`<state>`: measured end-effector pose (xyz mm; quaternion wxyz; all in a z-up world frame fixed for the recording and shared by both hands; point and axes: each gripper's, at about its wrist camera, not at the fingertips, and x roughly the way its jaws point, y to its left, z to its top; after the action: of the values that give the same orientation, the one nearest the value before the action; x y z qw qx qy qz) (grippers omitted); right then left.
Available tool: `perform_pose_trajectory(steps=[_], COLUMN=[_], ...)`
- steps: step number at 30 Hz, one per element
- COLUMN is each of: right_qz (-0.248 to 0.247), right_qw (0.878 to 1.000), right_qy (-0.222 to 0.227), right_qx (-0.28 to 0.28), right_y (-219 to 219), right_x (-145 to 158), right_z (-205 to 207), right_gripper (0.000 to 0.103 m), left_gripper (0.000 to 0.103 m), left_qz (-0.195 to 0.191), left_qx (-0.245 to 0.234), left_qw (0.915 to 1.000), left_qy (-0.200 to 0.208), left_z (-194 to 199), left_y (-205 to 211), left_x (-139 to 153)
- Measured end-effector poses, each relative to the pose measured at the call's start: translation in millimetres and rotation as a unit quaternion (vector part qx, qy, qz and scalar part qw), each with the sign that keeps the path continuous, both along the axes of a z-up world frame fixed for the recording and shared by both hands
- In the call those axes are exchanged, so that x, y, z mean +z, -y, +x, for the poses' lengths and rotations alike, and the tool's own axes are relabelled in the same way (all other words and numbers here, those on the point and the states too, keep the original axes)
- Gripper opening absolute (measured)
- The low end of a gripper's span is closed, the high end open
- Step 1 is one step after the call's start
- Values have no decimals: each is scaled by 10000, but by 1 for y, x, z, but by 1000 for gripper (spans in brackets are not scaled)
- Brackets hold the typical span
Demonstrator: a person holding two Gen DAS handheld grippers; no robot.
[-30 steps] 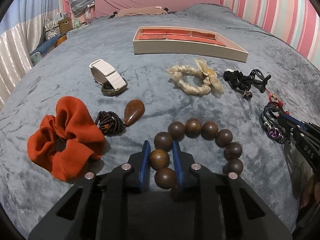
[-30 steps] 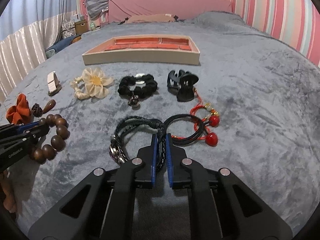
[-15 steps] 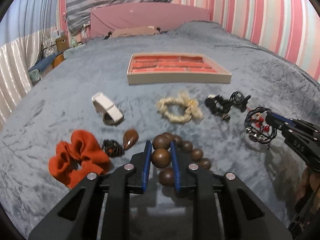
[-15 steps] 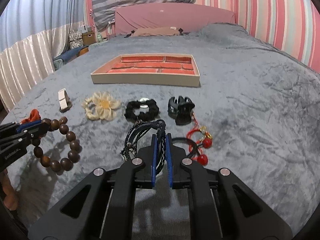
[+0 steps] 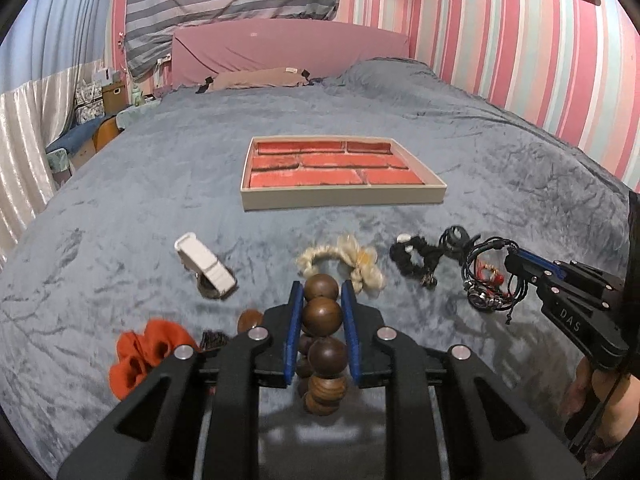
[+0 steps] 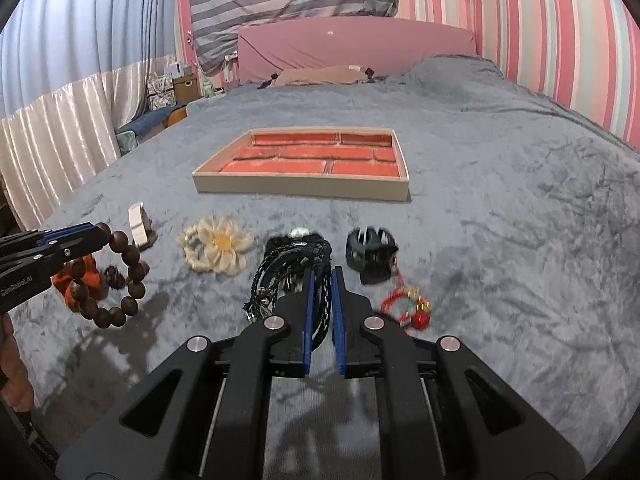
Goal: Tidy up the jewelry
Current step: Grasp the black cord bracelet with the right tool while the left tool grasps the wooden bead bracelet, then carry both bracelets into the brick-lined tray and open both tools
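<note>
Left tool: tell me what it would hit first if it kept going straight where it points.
Probably the cream flower scrunchie, lying just past the left tool and its wooden bead bracelet; the tray is farther on. Depth is uncertain.

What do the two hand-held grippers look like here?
Both are matte black with angular cut-out arms, silver round screws and blue finger pads. The left hand-held gripper carries white lettering on its side, and so does the right hand-held gripper, reading "DAS".

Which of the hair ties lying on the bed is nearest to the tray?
The cream flower hair tie. It lies in the row closest to the tray, next to the black scrunchie, which is about as near; the orange scrunchie lies farther back.
</note>
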<state>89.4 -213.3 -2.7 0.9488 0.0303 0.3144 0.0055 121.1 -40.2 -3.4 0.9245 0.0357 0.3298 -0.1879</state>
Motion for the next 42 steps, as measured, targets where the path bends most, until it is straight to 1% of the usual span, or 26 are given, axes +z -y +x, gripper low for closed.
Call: perform_pose_trajectory(steps=[4, 7, 9, 12, 15, 19, 21, 25, 29, 33, 34, 38, 42], right_qz=[-53, -82, -71, -72, -90, -63, 49, 259, 350, 303, 268, 112, 83], right_qw=[9998, 9990, 9983, 9973, 9968, 9970, 9974, 9977, 9981, 9985, 9986, 9982, 9960], right_qy=[176, 430, 582, 728, 782, 737, 652, 463, 224, -12, -120, -386, -697], right_qx=[21, -14, -44, -95, -152, -242, -310, -425, -461, -456, -440, -455, -546], right_y=[2, 6, 8, 14, 19, 27, 35, 51, 59, 60, 59, 58, 66], right_x=[17, 34, 45, 58, 66, 64, 61, 55, 47, 37, 31, 14, -6], right_z=[13, 27, 38, 61, 87, 123, 147, 188, 233, 277, 292, 328, 366], right_gripper=[9, 9, 9, 9, 9, 9, 9, 9, 9, 9, 9, 9, 9], left_gripper=[20, 20, 20, 20, 20, 20, 20, 20, 20, 20, 20, 20, 20], left_qz=[52, 89, 33, 80, 100, 132, 168, 196, 131, 218, 221, 312, 250], left_qx=[43, 151, 187, 331, 490, 692, 752, 882, 977, 1020, 1022, 1016, 993], left_qw=[9997, 9987, 9982, 9967, 9956, 9944, 9939, 9934, 9940, 9944, 9944, 9943, 9940], left_qy=[220, 469, 562, 740, 793, 794, 785, 705, 469, 191, 136, -61, -395], left_z=[11, 23, 36, 57, 86, 126, 146, 188, 234, 284, 293, 331, 369], left_y=[6, 14, 19, 30, 40, 48, 53, 60, 61, 70, 71, 81, 87], left_x=[17, 32, 40, 48, 52, 52, 51, 48, 39, 21, 18, -1, -21])
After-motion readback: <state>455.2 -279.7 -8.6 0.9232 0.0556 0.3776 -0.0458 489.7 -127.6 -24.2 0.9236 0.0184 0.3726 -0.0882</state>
